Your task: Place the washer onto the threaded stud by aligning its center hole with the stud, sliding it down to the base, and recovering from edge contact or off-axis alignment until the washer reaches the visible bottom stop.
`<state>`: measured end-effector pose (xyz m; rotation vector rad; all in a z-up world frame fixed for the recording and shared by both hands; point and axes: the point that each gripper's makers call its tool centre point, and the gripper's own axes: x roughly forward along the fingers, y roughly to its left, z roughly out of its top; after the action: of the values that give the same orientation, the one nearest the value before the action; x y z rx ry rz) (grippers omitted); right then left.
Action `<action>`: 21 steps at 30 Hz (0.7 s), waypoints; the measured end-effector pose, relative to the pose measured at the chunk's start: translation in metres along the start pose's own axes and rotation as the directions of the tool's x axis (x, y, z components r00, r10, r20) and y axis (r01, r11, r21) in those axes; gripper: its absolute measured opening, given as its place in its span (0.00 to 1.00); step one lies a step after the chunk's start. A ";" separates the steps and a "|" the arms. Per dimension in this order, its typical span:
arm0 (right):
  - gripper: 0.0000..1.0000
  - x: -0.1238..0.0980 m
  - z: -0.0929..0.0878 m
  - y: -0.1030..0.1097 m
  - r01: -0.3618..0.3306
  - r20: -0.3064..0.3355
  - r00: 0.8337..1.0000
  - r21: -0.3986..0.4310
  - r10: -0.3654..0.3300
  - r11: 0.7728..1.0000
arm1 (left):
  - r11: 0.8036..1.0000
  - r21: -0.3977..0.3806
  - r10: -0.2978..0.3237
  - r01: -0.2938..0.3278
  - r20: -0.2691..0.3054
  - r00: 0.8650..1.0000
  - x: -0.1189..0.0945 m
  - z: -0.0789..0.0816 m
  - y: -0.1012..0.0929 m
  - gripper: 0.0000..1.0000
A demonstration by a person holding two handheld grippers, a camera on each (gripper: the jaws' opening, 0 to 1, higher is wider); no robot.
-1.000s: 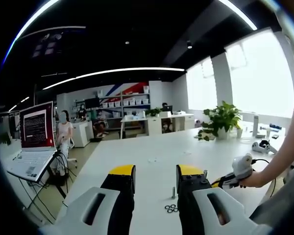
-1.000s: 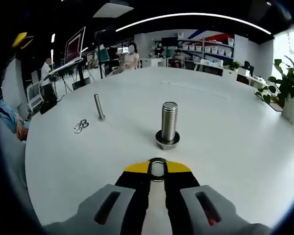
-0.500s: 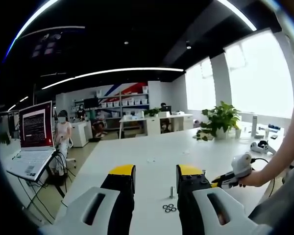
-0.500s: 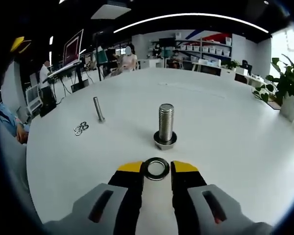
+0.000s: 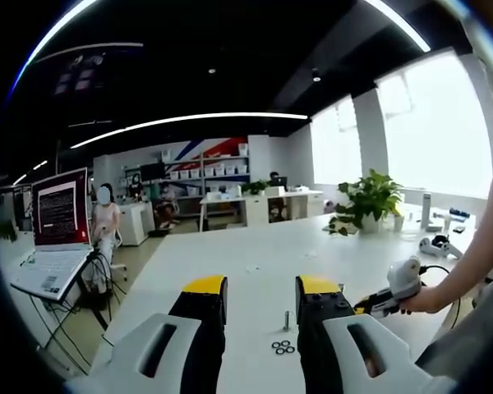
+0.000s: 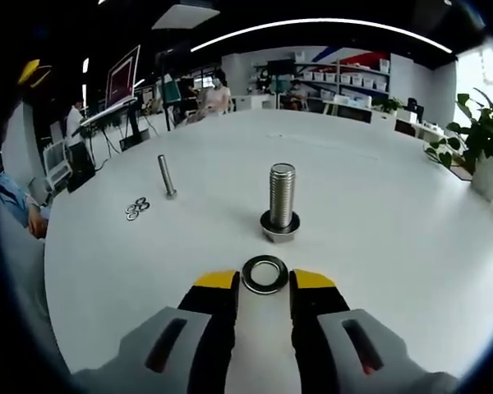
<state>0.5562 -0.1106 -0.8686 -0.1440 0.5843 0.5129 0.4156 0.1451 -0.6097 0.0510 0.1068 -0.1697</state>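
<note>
While the threaded stud stands upright on its hex base near the middle of the white table, the washer sits at its six o'clock, just short of it and level between my yellow tips. My right claw is spread about it; whether the pads touch its rim or it simply lies flat on the table between them, I cannot tell. I judge it is placed there so the hole can be lined up with the stud before lifting, since it must clear the top of the thread before sliding down. At ten o'clock from the stud stands a slim pin with a few small spare washers beside it, well apart from my work. My left claw is spread and holds nothing, hovering back over the table edge, I think to stay clear, looking toward that same pin and the small washers.
</note>
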 end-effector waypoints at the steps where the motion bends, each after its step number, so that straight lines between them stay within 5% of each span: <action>1: 0.26 0.001 0.000 0.000 0.001 -0.003 1.000 0.001 -0.001 1.000 | 1.000 0.001 0.000 0.000 0.000 1.000 0.000 0.000 0.000 0.31; 21: 0.30 0.007 0.003 0.003 -0.011 -0.005 1.000 -0.039 0.011 0.999 | 1.000 -0.001 0.014 -0.014 0.006 1.000 0.001 0.002 0.007 0.31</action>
<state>0.5605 -0.1041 -0.8701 -0.1795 0.5803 0.5349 0.4182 0.1515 -0.6077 0.0505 0.1007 -0.1556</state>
